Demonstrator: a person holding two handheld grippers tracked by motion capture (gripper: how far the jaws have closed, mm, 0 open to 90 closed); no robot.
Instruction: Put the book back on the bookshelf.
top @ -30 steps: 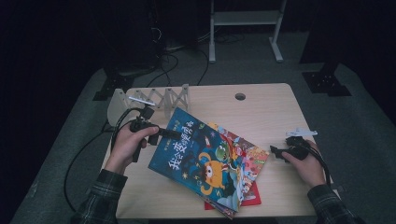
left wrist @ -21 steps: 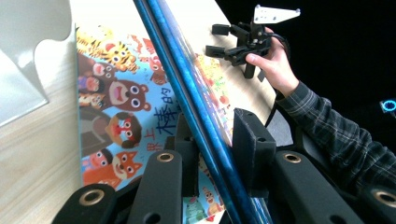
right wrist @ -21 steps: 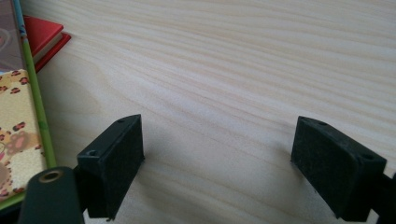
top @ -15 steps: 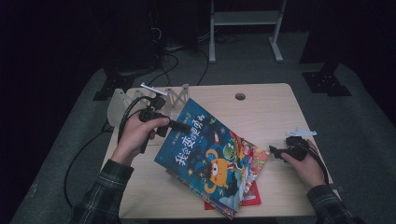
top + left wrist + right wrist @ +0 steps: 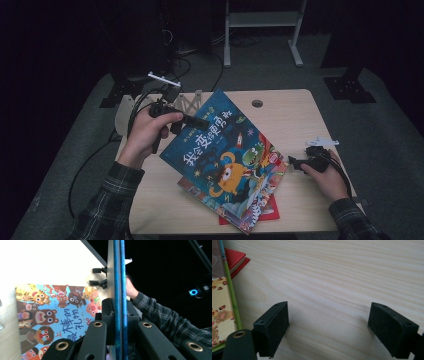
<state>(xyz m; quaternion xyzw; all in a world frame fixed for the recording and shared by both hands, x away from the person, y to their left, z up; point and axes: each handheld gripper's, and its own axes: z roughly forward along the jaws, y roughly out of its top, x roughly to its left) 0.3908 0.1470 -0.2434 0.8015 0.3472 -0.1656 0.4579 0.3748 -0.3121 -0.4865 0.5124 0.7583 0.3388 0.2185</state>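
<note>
Now pinching the upper-left edge of a dark blue picture book with yellow lettering and cartoon monsters on its cover [image 5: 220, 155]: left gripper [image 5: 200, 121], jaws just closing and pressing together on the thin blue cover, seen edge-on in the left gripper view [image 5: 119, 290]. Tilting up off a stack of other books, that gripped edge raised, the lower-right part lying over the pile. Lying beneath, flat on the light wooden table [image 5: 290, 125]: a pale blue picture book crowded with cartoon bears and tigers [image 5: 52, 315], and at the bottom a red hardcover book [image 5: 270, 212]. Resting near the table's right edge, just beside the stack: right gripper [image 5: 295, 164], jaws spreading wide over bare wood with nothing between them, pads [image 5: 273, 322] well apart.
</note>
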